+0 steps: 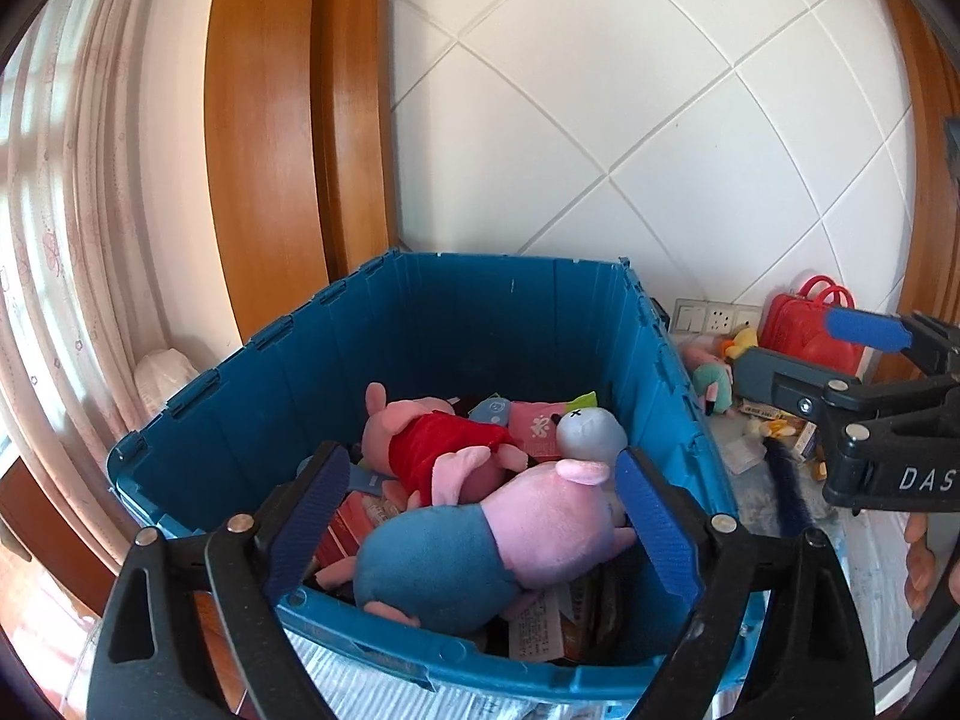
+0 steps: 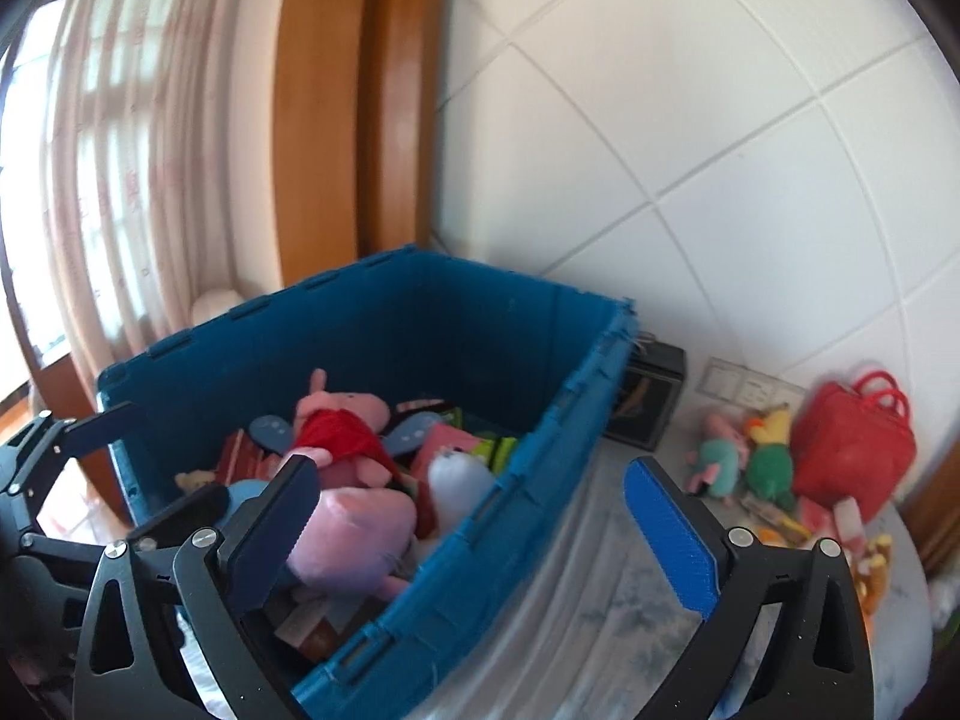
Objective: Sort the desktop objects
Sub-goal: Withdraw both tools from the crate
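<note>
From the left wrist, the left gripper (image 1: 480, 516) hangs wide apart, holding nothing, over the blue bin (image 1: 252, 414). Just below lies the blue pig toy (image 1: 480, 546), head pointing up-right.

From the right wrist, the right gripper (image 2: 474, 534) is wide apart too, holding nothing, with the bin's edge between its fingers.

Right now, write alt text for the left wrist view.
An open left claw hovers over a blue storage bin holding two pink pig plush toys on boxes. To the right, the open right claw reaches across a table with a red bag.
</note>
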